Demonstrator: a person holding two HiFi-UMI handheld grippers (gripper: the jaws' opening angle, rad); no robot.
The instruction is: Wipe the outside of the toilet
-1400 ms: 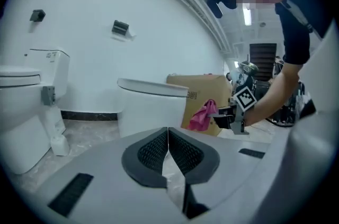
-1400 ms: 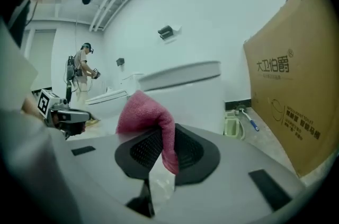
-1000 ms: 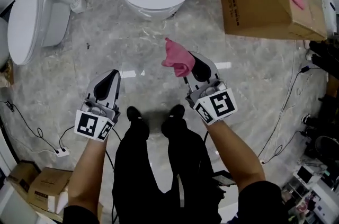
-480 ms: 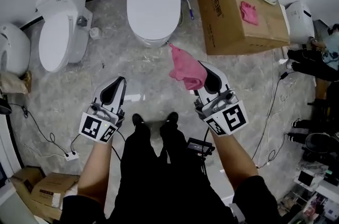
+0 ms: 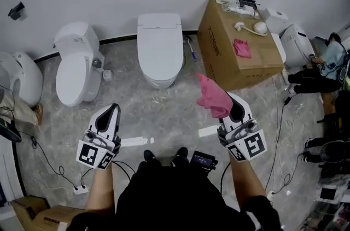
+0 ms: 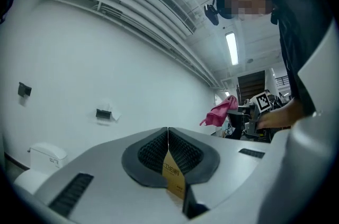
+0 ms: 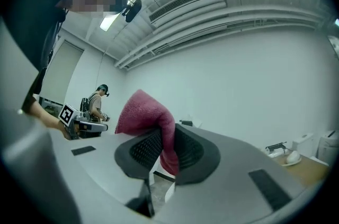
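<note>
overhead, a person stands on a grey marble floor (image 5: 164,110) facing a row of white bathroom fixtures, with a handheld gripper in each hand. the right gripper (image 5: 234,106) is clenched on a pink cloth (image 5: 212,98). its own view shows the fabric pinched between the ribbed pads, bunching up above the jaw tips and drooping to one side. the cloth hangs in the air over the floor, well apart from the white toilet (image 5: 159,48), which stands with its lid down against the back wall, ahead and to the left of the cloth.

the left gripper (image 5: 111,111) is closed on nothing, and its own view shows the two dark pads meeting at the tips. it is held over bare floor, on the near side of a second toilet (image 5: 76,63) that stands to the left of the first. the rounded body of a third fixture (image 5: 16,78) shows at the far left edge.

a large cardboard box (image 5: 219,55) sits just to the right of the white toilet. a second pink cloth (image 5: 242,48) lies on its top, among white items too small to identify. the person's black shoes (image 5: 150,156) show between the two grippers, and a white power strip (image 5: 80,189) with trailing cables lies at lower left. in the right gripper view, another person (image 7: 99,102) stands in the background.
</note>
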